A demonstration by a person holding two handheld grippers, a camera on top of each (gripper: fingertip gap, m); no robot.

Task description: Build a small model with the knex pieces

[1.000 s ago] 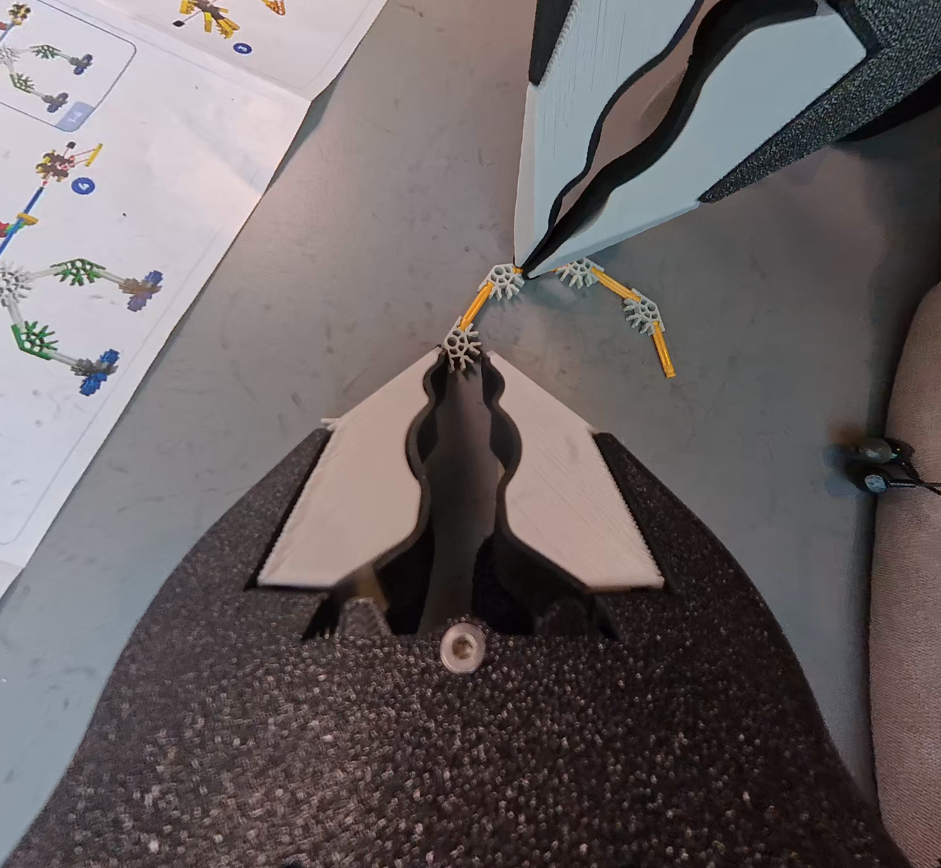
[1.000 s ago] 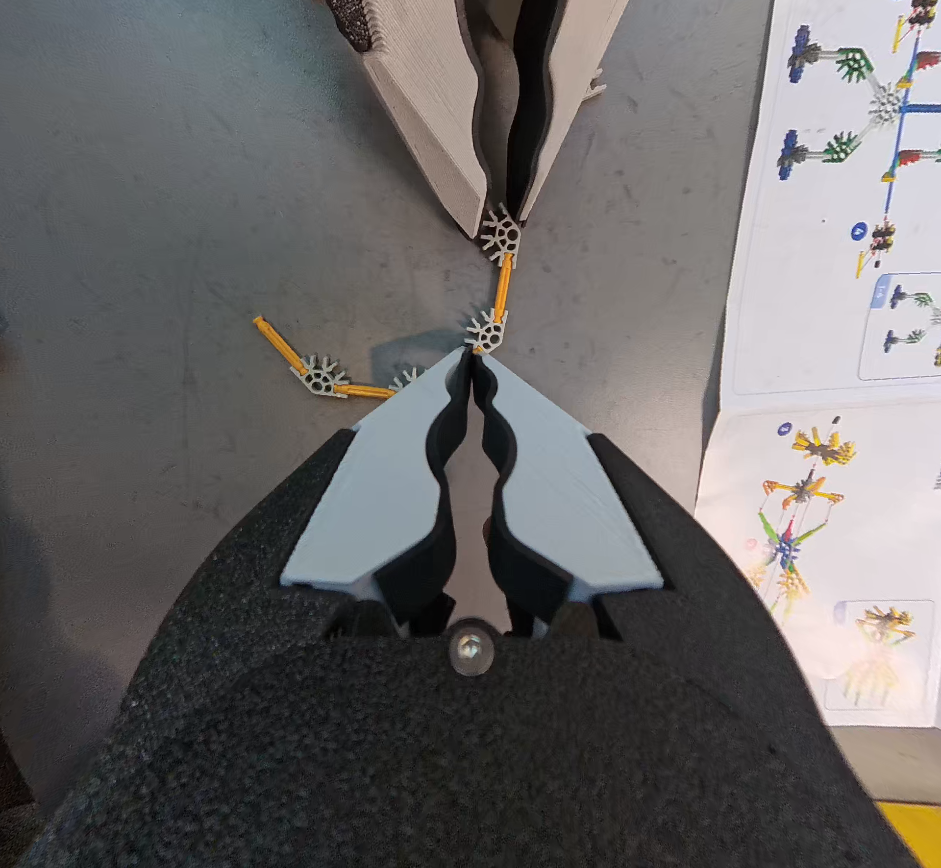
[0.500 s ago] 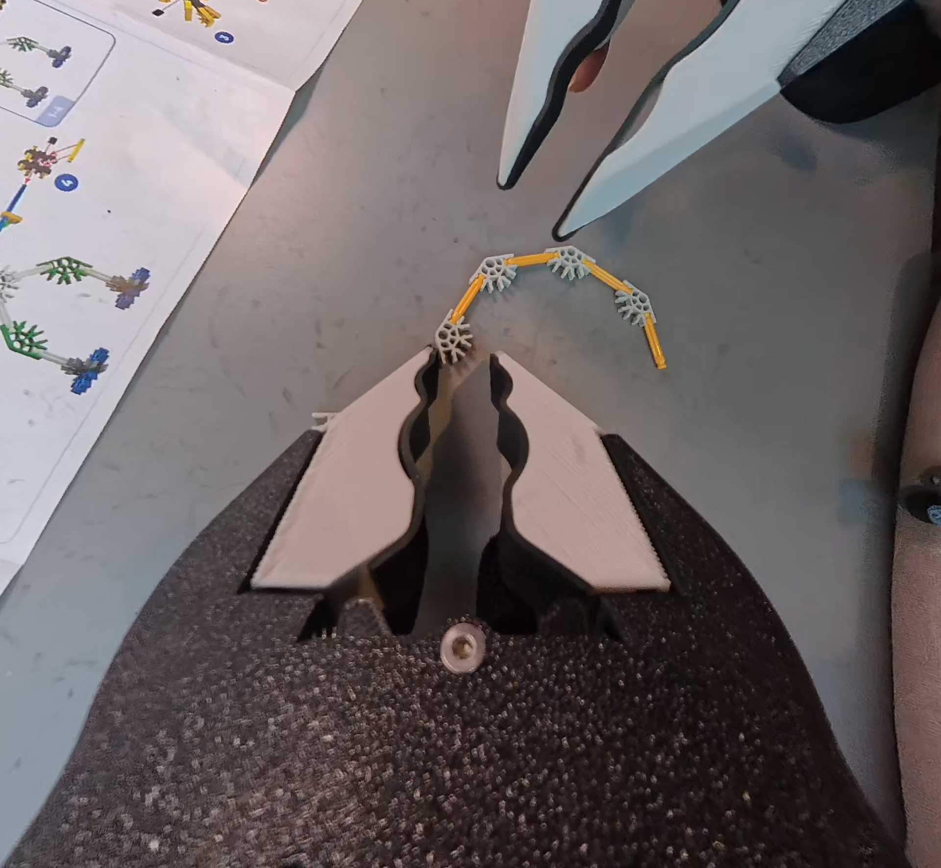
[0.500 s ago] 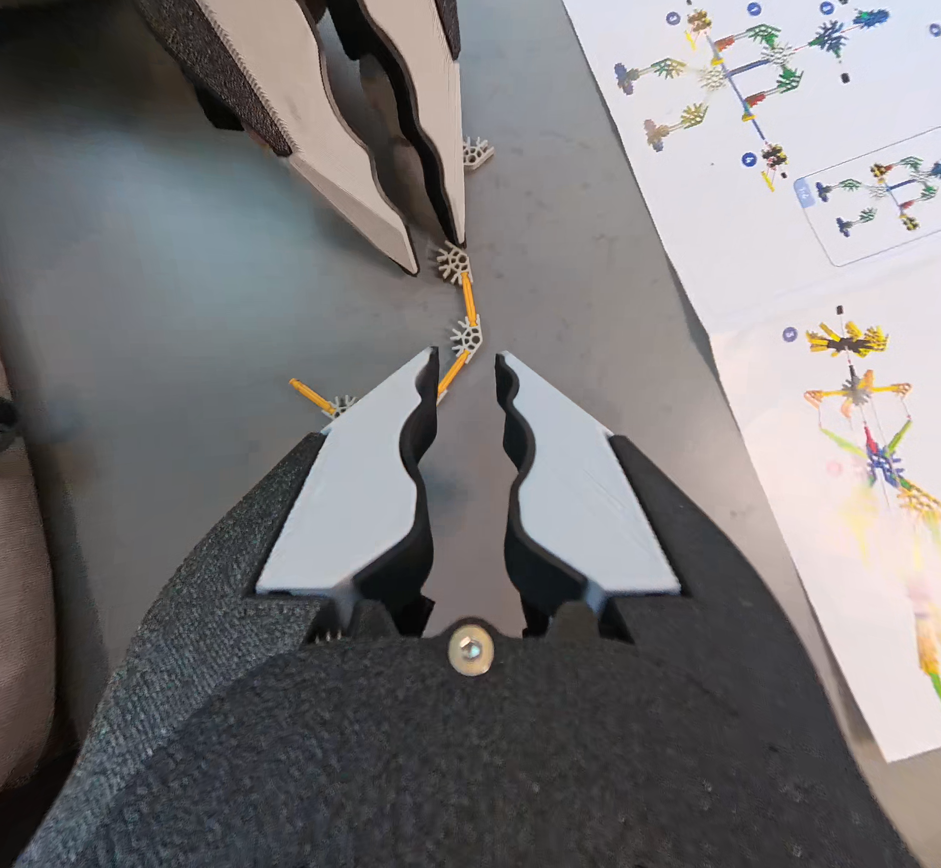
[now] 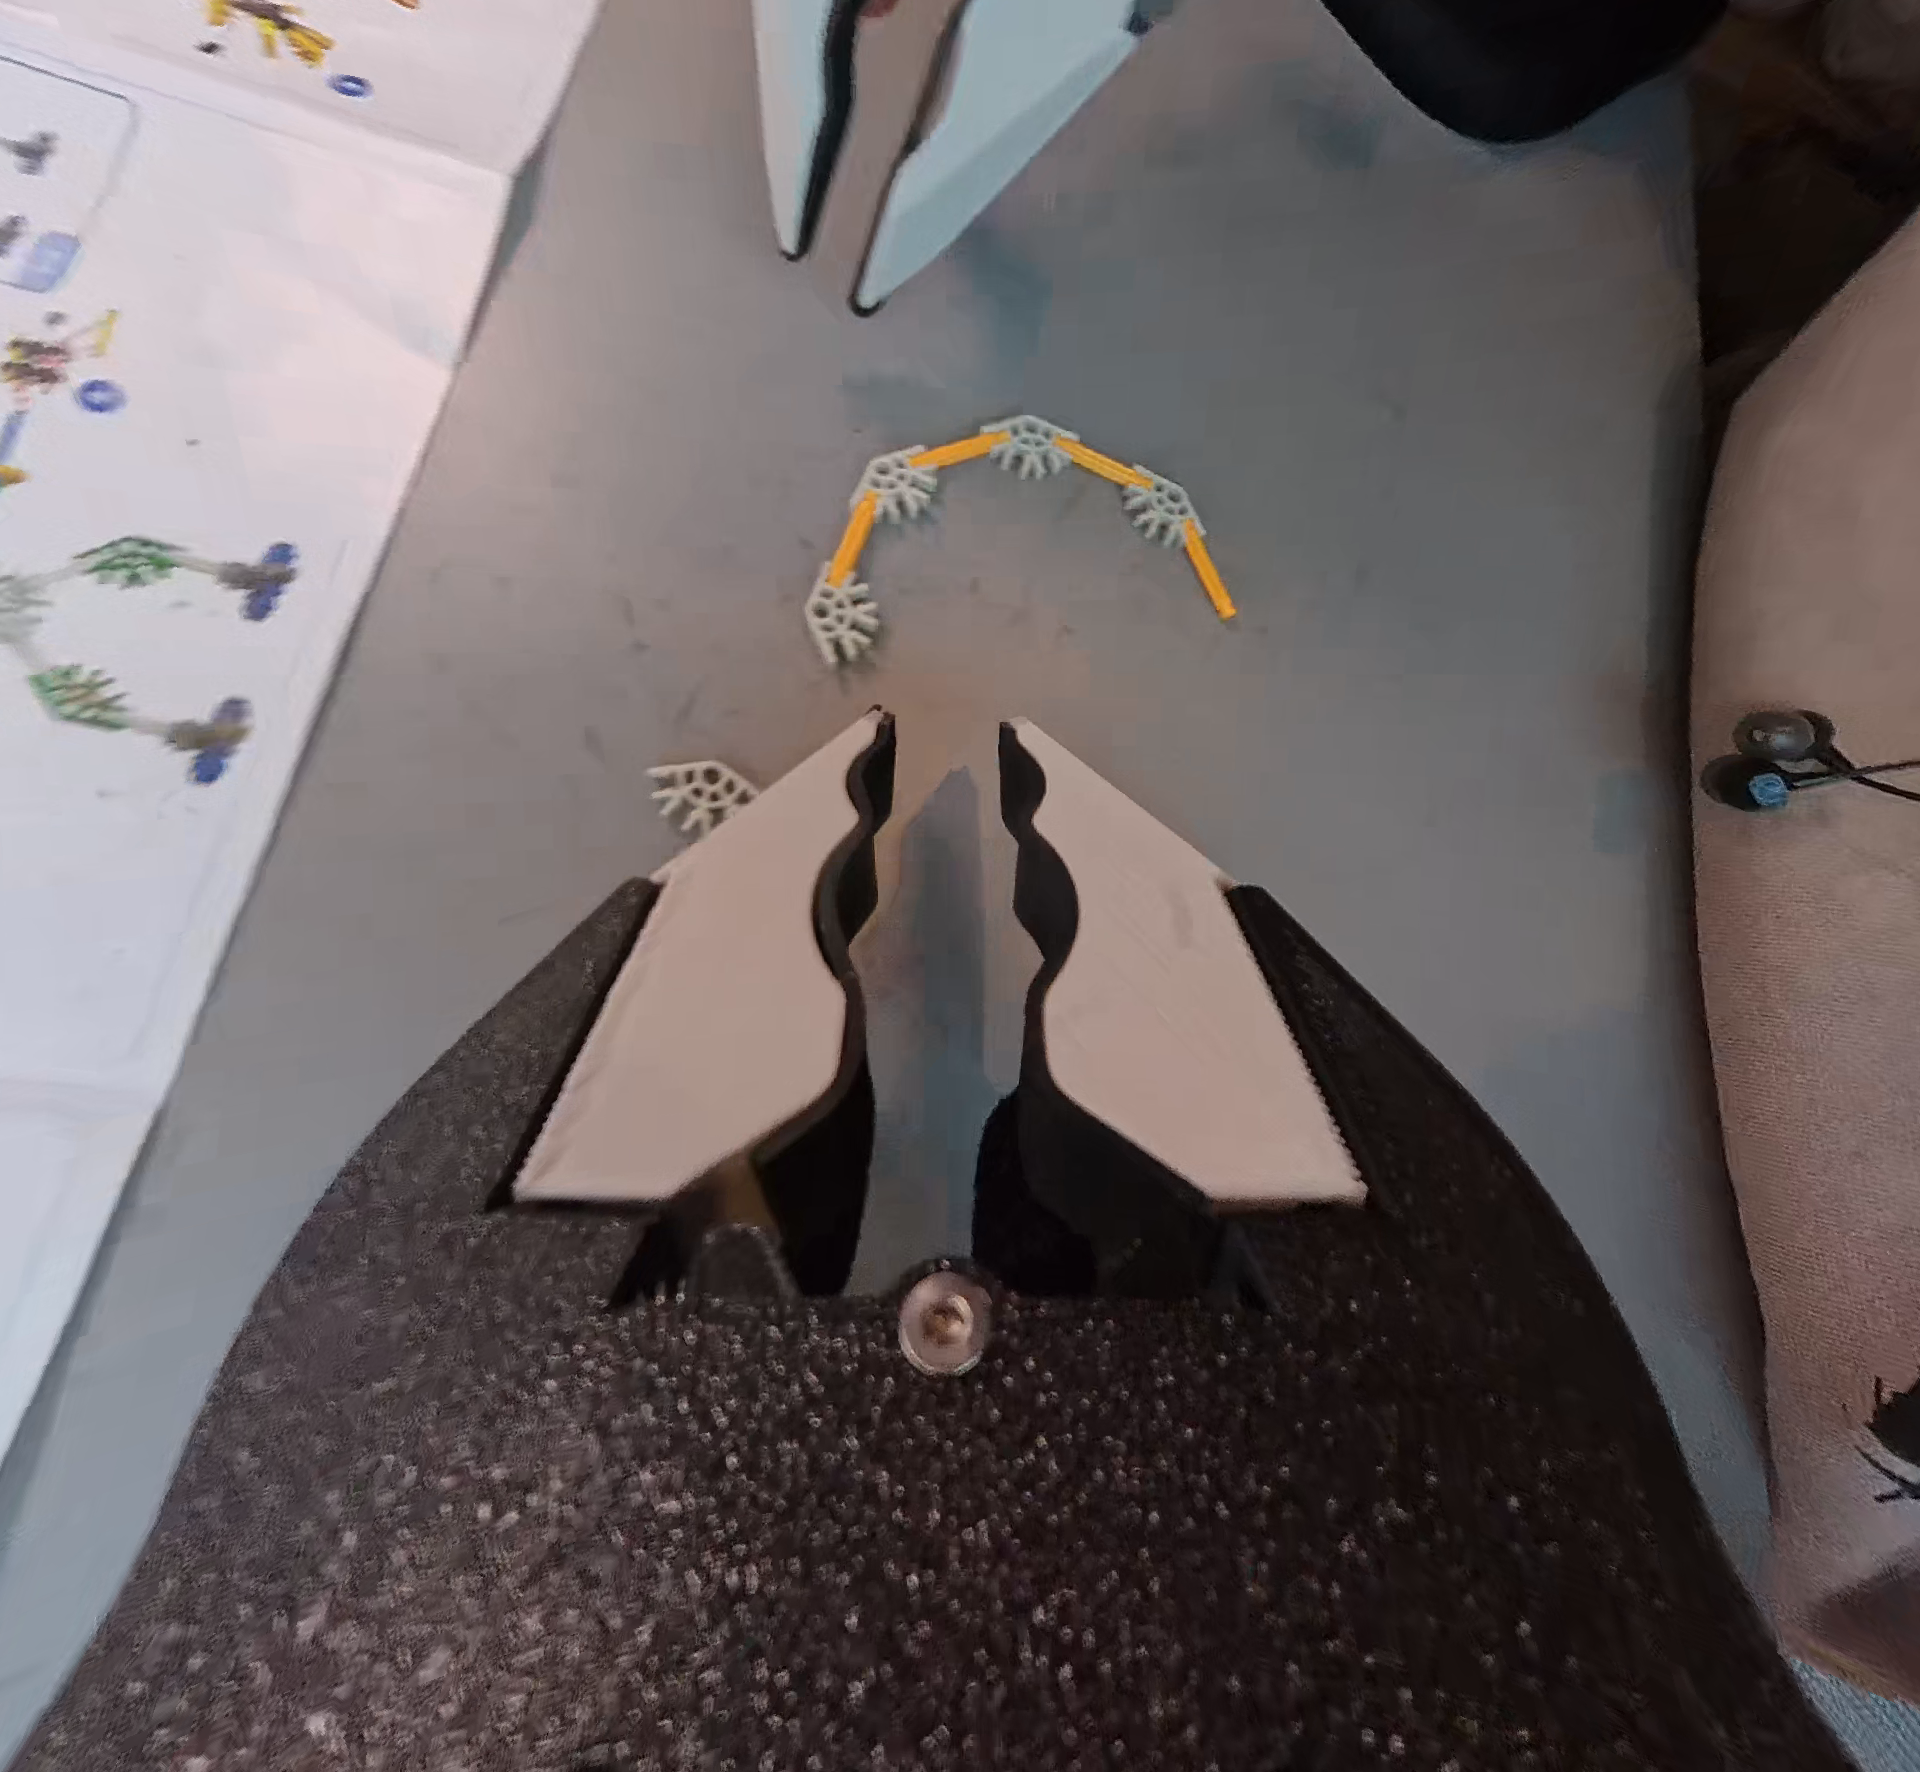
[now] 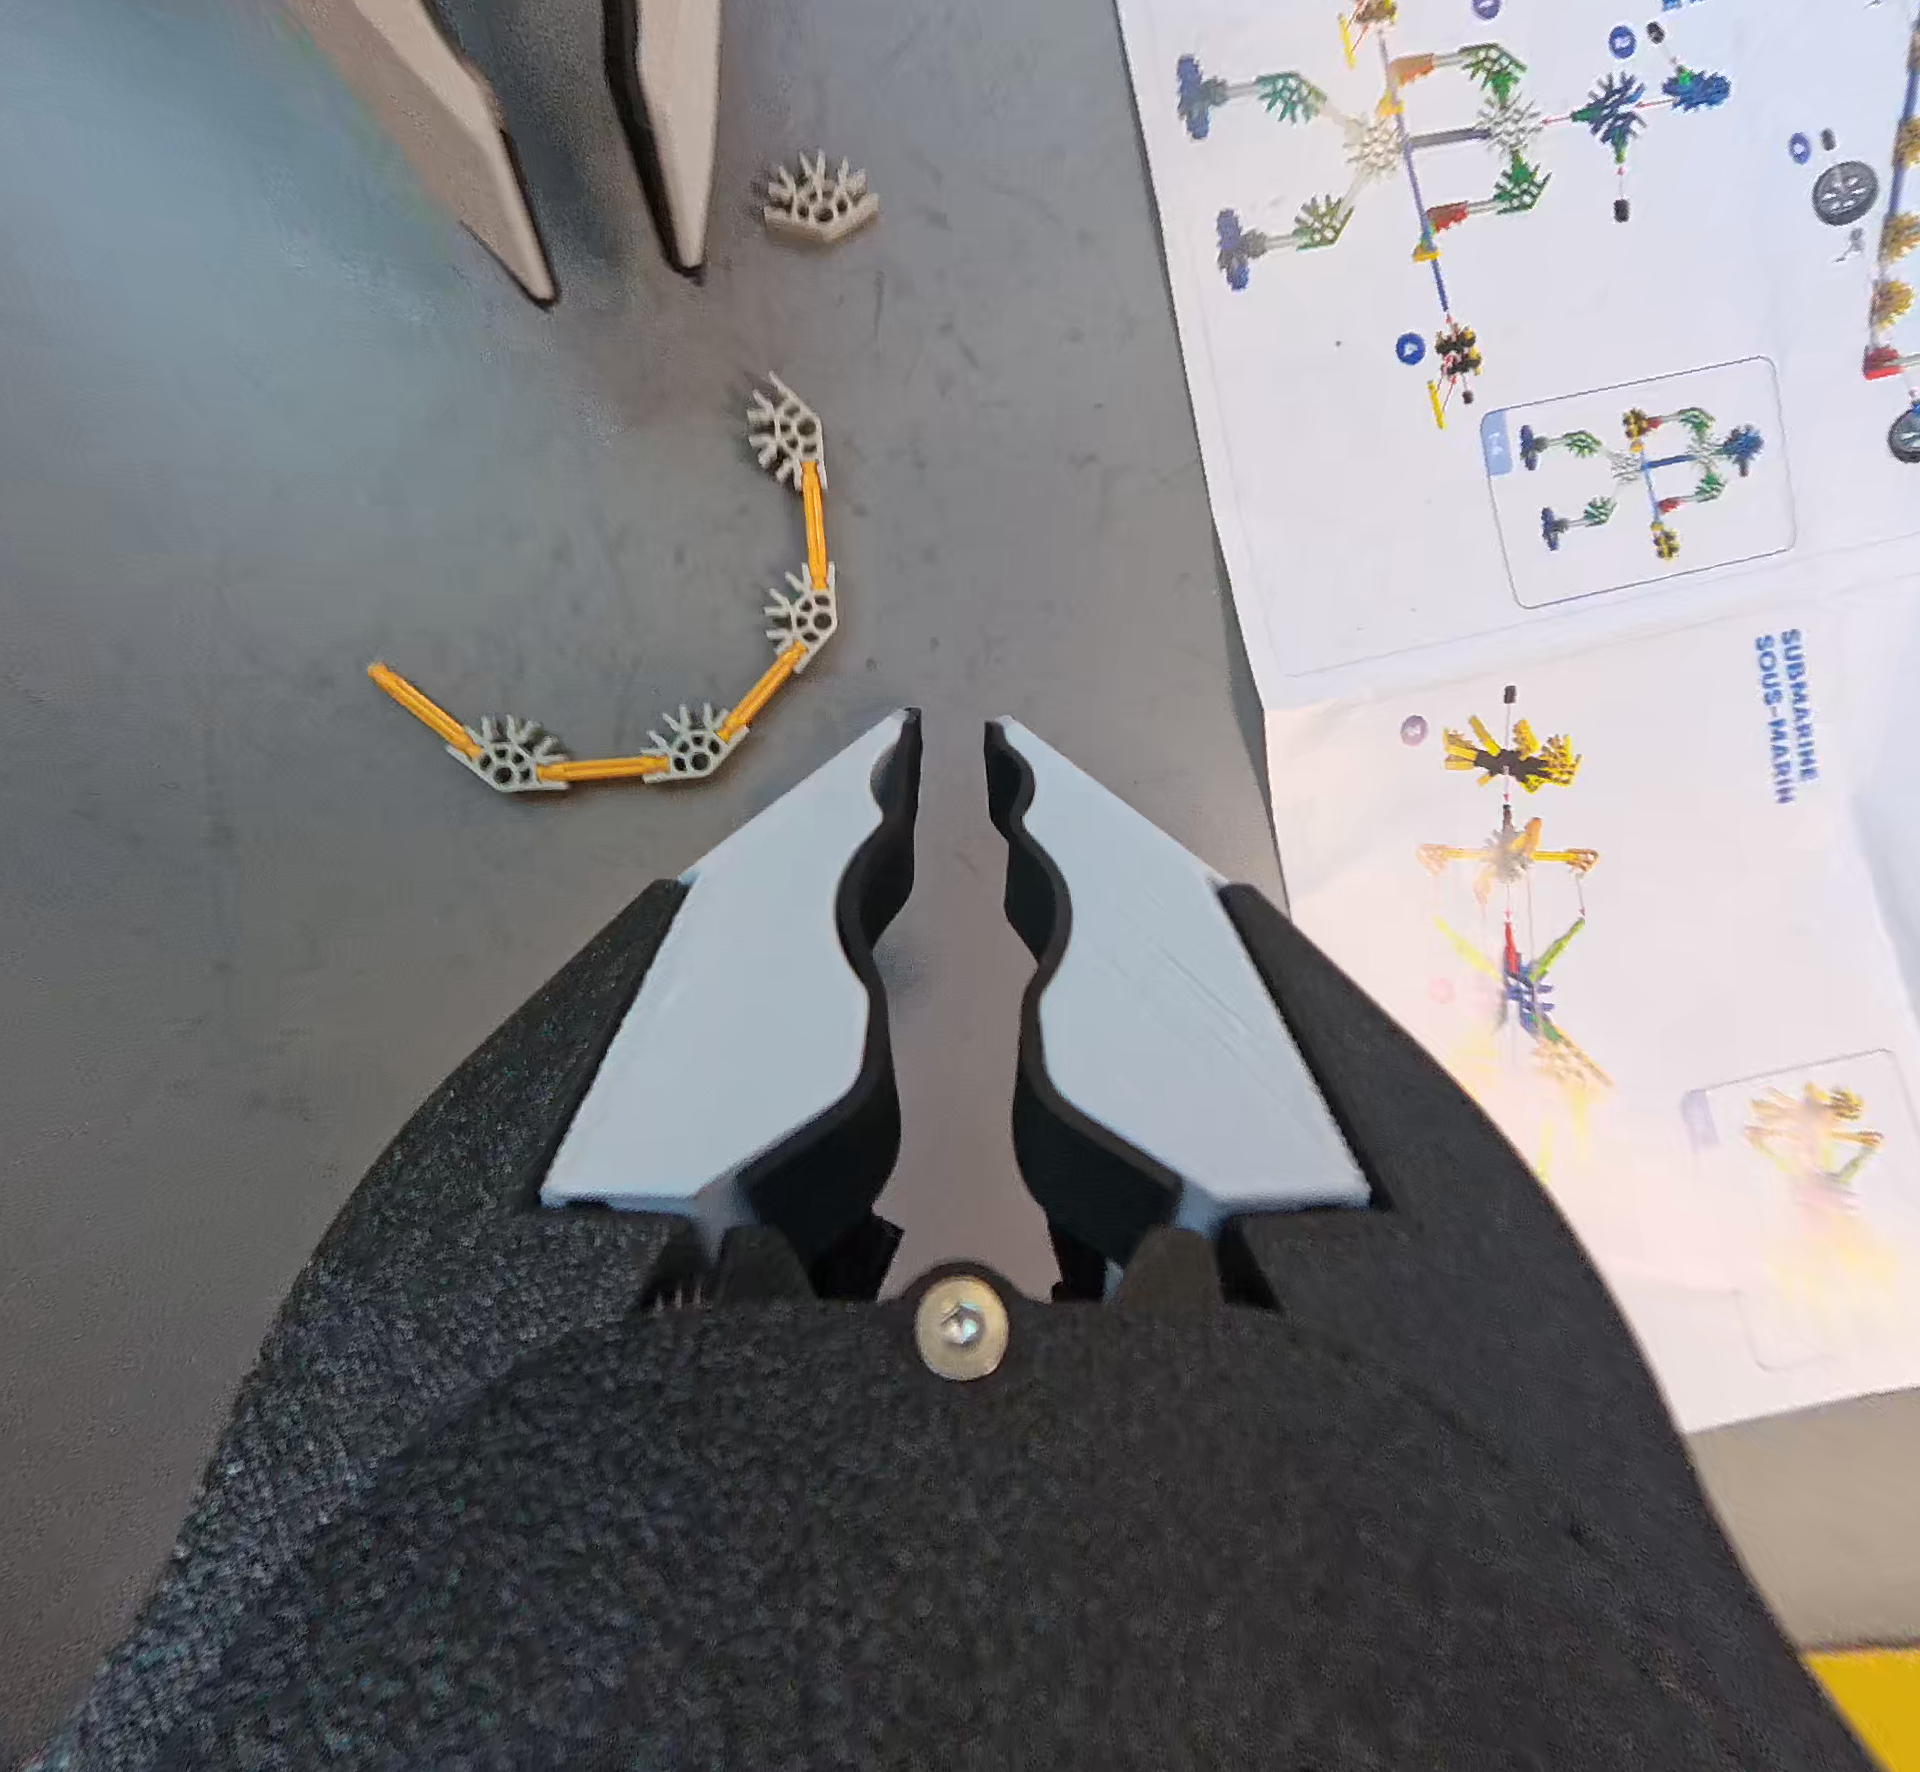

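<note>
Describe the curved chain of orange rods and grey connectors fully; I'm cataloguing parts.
The chain lies flat on the grey table: four grey, toothed, fan-shaped plastic connectors joined by thin orange rods, bent into an arc, with a fourth rod ending free. Nothing touches it; both grippers' jaws stand open and clear of it.

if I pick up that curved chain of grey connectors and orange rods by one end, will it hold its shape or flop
The chain would probably keep its arc: the rods look like rigid plastic plugged into the connectors. It is thin and small, so likely very light. A joint might pull apart if lifted by the free rod end. Both tongs, left and right, are open and clear of it.
</note>
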